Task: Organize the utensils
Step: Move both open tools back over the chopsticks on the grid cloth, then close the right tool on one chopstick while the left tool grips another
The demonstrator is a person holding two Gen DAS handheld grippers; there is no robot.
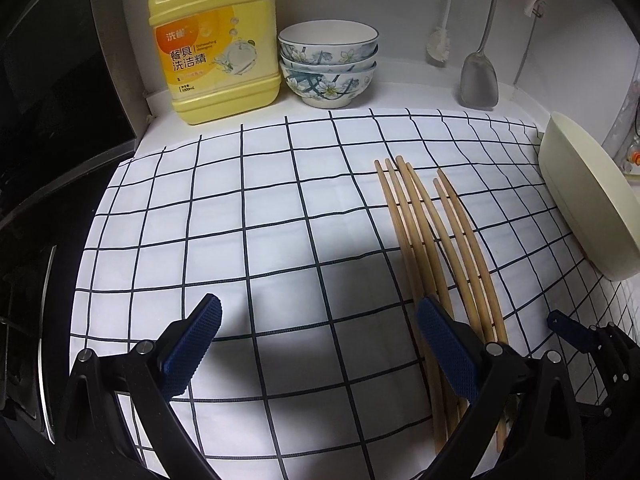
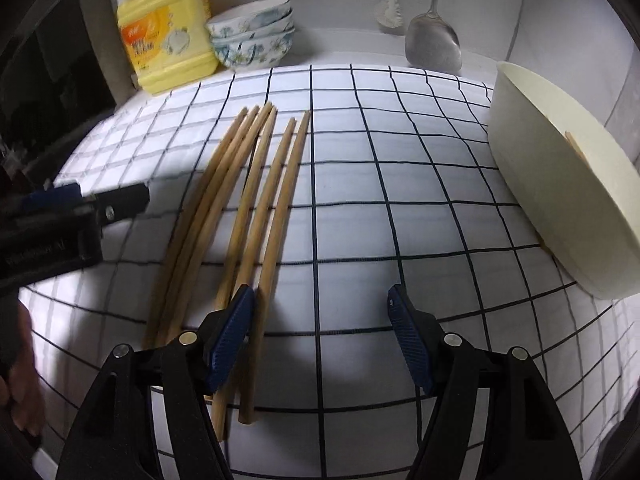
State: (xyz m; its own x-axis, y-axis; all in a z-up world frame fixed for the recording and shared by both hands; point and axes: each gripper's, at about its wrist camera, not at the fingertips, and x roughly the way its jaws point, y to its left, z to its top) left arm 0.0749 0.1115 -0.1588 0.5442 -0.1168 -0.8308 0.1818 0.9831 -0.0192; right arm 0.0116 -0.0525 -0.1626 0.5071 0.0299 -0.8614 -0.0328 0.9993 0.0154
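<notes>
Left hand-held gripper [image 1: 320, 334]: we've got it hanging low over the checked cloth [image 1: 240, 208], fingers spread wide and holding nothing; its right pad sits just beside the near ends of the chopsticks.
Right hand-held gripper [image 2: 322, 320]: spread apart too, empty, with its left pad right up against the near end of the rightmost pair.
Chopsticks [image 2: 248, 200]: six wooden sticks lying loose on the cloth, running from near to far, a group of four on the left, two more just to the right, tips fanning out at the far end.
Cream bowl [image 2: 560, 184]: lying on its side at the right edge of the table, mouth turned away from us; we can glimpse a sliver of something wooden at its rim, but we can't say what it is.
Back of the table: yellow detergent jug [image 1: 220, 48], stacked floral bowls [image 1: 328, 64], a metal spatula [image 1: 480, 76] and a brush hanging on the wall.
Progress: we'd call this early, with all six sticks in view on the cloth and neither gripper gripping.
Left to do: gather and lift the sticks, then carry them to wherever they belong, possibly that bowl on the right.
</notes>
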